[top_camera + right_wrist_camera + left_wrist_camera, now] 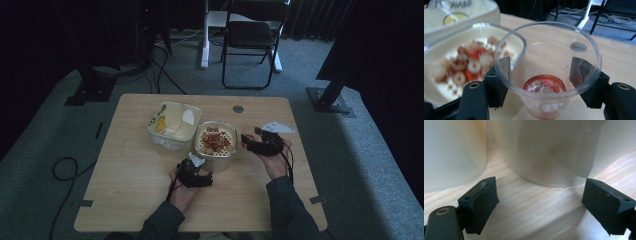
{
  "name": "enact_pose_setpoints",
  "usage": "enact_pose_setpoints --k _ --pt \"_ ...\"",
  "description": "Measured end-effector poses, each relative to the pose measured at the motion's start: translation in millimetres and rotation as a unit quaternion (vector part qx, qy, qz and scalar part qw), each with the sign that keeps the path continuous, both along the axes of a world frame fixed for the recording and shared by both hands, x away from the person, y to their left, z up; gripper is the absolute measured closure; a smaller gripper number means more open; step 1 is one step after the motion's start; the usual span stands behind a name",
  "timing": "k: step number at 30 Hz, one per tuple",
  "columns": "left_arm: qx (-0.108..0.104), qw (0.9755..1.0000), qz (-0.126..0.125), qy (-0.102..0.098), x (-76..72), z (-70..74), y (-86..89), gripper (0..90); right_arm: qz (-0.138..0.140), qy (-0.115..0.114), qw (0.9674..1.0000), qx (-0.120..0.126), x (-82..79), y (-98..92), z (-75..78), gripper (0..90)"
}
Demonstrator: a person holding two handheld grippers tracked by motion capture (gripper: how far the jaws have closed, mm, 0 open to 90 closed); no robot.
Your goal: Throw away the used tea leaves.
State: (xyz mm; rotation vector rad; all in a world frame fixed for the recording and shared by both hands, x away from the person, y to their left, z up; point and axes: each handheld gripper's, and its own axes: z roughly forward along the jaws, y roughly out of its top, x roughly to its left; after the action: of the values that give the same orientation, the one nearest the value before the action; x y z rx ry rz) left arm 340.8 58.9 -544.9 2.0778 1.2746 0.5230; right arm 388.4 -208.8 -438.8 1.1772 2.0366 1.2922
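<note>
Right gripper [541, 82] clamps a clear plastic cup [547, 72] upright between its pads, just right of the round tub [216, 141] of red and white pieces. Left gripper [539, 202] stands wide with nothing between its jaws, just short of that tub's near wall [551, 152]. Looking into the cup, the right gripper view catches red residue at its bottom; the high view adds a square container [174, 121] left of the tub.

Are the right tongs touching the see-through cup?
Touching. The right gripper view shows the right tongs with both jaws pressed against the clear cup.
</note>
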Motion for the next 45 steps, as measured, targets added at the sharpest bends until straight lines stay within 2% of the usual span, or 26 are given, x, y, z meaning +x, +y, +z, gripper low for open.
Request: enact_pose_setpoints --k 8,13,17,19,20,21,22,24,27,32,40,41,42,43,44,45 --pt "0.002 0.9989 0.046 -0.003 18.5 0.3 -3.8 15.2 -0.017 -0.018 0.9992 -0.030 35.4 19.4 39.8 33.6" --pt "-0.002 0.9980 0.064 -0.005 26.3 0.0 -4.1 15.8 -0.028 -0.025 0.9977 -0.056 55.5 26.1 59.1 33.9" --pt "-0.003 0.9977 0.067 -0.010 27.0 -1.1 -4.4 15.9 -0.045 -0.029 0.9951 -0.084 69.3 29.9 69.6 34.0" --pt "-0.003 0.9977 0.067 -0.012 26.6 -1.2 -4.0 16.4 -0.049 -0.033 0.9928 -0.104 72.9 32.8 73.5 34.1" --pt "-0.003 0.9977 0.067 -0.012 26.6 -1.2 -4.0 16.5 -0.049 -0.033 0.9928 -0.104 72.9 32.8 73.5 34.1" --pt "-0.003 0.9977 0.067 -0.012 26.6 -1.2 -4.0 16.5 -0.051 -0.036 0.9912 -0.117 74.3 34.8 75.4 34.1" --pt "-0.002 0.9978 0.066 -0.011 26.5 -1.1 -3.8 16.5 -0.052 -0.041 0.9874 -0.144 75.8 40.6 79.8 34.1" --pt "-0.002 0.9977 0.066 -0.012 26.4 -1.3 -3.8 16.5 -0.050 -0.047 0.9828 -0.171 75.5 46.1 82.9 34.3" --pt "-0.001 0.9978 0.065 -0.011 26.0 -1.2 -3.8 16.5 -0.048 -0.056 0.9742 -0.213 72.9 54.1 86.8 34.5" --pt "-0.001 0.9979 0.064 -0.011 25.5 -1.2 -3.7 16.4 -0.041 -0.074 0.9599 -0.267 67.4 62.8 92.0 34.6" --pt "0.001 0.9978 0.065 -0.012 25.5 -1.1 -3.7 16.4 -0.028 -0.093 0.9299 -0.355 61.4 68.9 92.8 34.8" --pt "0.001 0.9978 0.065 -0.012 25.5 -1.1 -3.7 16.5 -0.028 -0.093 0.9299 -0.355 61.4 68.9 92.8 34.8" --pt "0.001 0.9978 0.065 -0.013 25.5 -1.2 -3.7 16.5 -0.027 -0.095 0.9265 -0.363 60.8 69.6 91.8 34.8" --pt "0.001 0.9979 0.064 -0.012 25.5 -1.1 -3.6 16.4 -0.026 -0.096 0.9226 -0.373 60.1 70.4 90.8 34.8" --pt "0.001 0.9979 0.064 -0.012 25.4 -1.1 -3.7 16.4 -0.023 -0.099 0.9158 -0.389 59.4 71.5 89.2 34.7" --pt "0.001 0.9979 0.064 -0.012 25.4 -1.1 -3.7 16.5 -0.021 -0.101 0.9132 -0.394 59.1 72.1 88.3 34.8"
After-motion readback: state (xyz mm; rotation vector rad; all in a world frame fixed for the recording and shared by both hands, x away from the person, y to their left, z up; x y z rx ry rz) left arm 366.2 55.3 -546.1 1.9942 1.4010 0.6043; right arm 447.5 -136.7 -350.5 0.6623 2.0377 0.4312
